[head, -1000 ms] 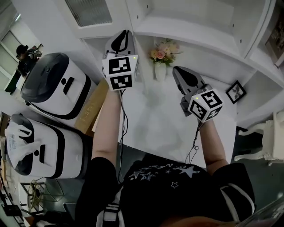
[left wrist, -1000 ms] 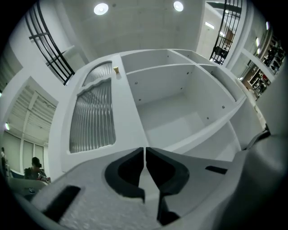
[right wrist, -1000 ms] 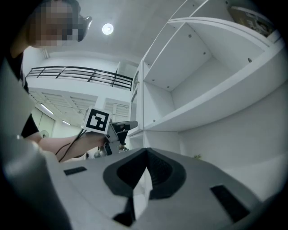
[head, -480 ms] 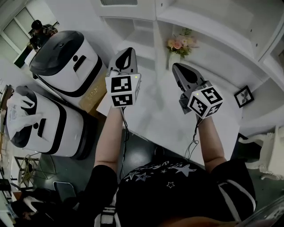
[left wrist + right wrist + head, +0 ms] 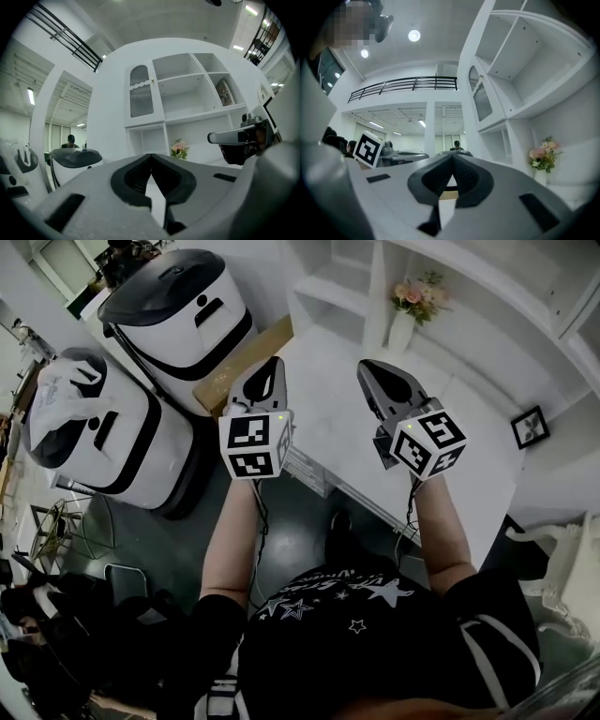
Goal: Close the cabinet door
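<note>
Seen from above, the left gripper and the right gripper hang side by side at frame centre over a white table. Both have their tongs pressed together on nothing. In the upper centre of the left gripper view, the arched cabinet door looks flush with its frame, well apart from both.

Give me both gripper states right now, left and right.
Left gripper: closed, tips together, holding nothing.
Right gripper: closed, tips together, holding nothing.
</note>
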`<state>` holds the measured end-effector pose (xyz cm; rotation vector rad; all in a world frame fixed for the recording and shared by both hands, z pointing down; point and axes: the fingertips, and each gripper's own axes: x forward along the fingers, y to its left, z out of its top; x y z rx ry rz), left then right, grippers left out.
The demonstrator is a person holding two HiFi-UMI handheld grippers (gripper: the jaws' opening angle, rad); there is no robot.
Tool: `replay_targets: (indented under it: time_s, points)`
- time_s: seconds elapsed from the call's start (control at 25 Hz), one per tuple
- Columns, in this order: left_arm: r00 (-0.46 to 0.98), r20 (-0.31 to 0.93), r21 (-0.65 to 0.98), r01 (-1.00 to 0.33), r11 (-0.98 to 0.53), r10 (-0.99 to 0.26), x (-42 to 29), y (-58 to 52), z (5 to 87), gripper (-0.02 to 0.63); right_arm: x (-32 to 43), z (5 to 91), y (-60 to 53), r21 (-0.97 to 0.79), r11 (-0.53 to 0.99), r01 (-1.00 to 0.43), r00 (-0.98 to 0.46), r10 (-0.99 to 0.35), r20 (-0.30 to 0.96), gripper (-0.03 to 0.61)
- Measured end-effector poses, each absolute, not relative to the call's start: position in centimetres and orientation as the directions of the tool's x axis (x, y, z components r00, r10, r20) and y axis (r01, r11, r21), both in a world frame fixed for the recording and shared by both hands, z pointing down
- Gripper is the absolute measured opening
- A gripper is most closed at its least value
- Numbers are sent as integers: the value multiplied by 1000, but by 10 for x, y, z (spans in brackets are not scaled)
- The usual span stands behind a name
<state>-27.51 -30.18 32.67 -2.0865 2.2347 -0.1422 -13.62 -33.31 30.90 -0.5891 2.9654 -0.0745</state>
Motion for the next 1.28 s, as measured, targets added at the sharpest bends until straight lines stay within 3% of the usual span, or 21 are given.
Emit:
replay_targets:
  time_s: [0.64, 1.0, 1.28]
  points:
    - [-44, 105, -24, -999, 41, -994, -202, -89, 390, 8, -63, 354, -135, -77, 907, -415, -910, -415, 10, 5]
    - [15, 171, 35, -999, -9, -985, -144, -63, 427, 8, 5, 372, -110, -75, 879, -471, -882, -466, 69, 5]
    - [-11, 194, 45, -999, 20, -981, -107, -54, 437, 8, 33, 381, -112, -71, 901, -428, -902, -421, 92, 5]
